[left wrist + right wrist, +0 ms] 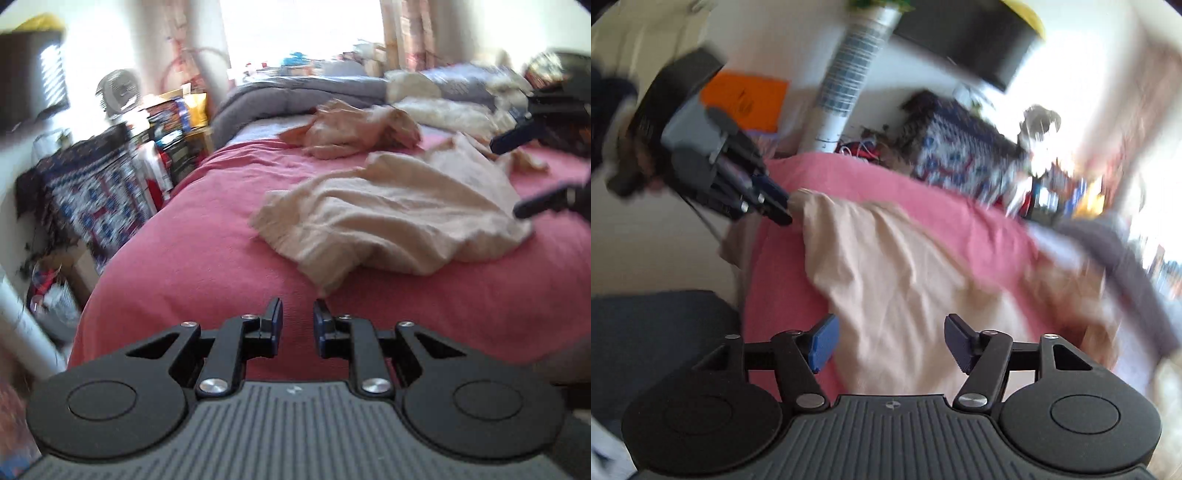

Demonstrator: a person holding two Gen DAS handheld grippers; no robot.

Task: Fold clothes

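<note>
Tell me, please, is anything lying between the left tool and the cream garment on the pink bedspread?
Nothing visible does. Only bare pink bedspread lies between the left tool and the near edge of the cream garment. The crumpled peach garment sits farther back, beyond it.

Bare pink bedcover [192, 236] gives open passage left of the cream garment [388, 218]. Beyond it a crumpled tan garment [354, 129] and grey duvet [295, 96] block the way; the bedside clutter [110, 177] looks crowded, though blurred.
</note>
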